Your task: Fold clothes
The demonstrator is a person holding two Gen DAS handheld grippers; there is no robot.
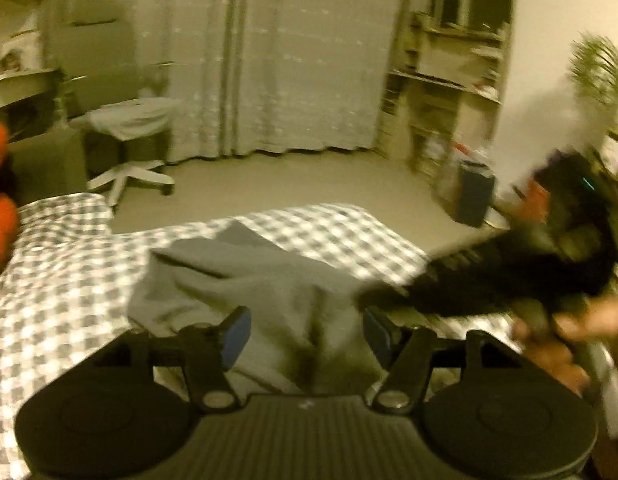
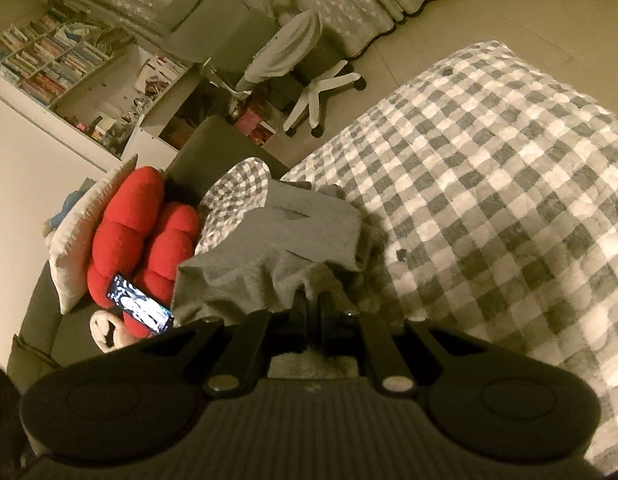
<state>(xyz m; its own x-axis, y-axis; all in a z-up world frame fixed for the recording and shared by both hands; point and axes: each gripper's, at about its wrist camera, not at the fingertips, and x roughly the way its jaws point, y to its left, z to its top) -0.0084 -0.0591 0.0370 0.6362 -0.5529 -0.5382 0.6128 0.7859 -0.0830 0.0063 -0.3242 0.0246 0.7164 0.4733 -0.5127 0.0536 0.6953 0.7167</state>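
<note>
A grey garment point(image 1: 245, 280) lies crumpled on the checkered bed cover point(image 1: 69, 288). My left gripper point(image 1: 307, 334) is open just above its near edge, with blue pads point(image 1: 237, 330) on either side of the cloth. In the left wrist view my right gripper point(image 1: 393, 294) reaches in from the right, blurred, and touches the garment's right side. In the right wrist view the right gripper point(image 2: 312, 300) is shut on a bunched edge of the grey garment point(image 2: 277, 248), which is partly lifted off the checkered cover point(image 2: 489, 184).
An office chair point(image 1: 129, 128) stands on the floor beyond the bed, with curtains behind. Shelves point(image 1: 441, 92) and a plant point(image 1: 601, 68) are at the right. Red cushions point(image 2: 141, 232), a lit phone point(image 2: 139, 308) and a white pillow point(image 2: 81, 232) lie at the bed's head.
</note>
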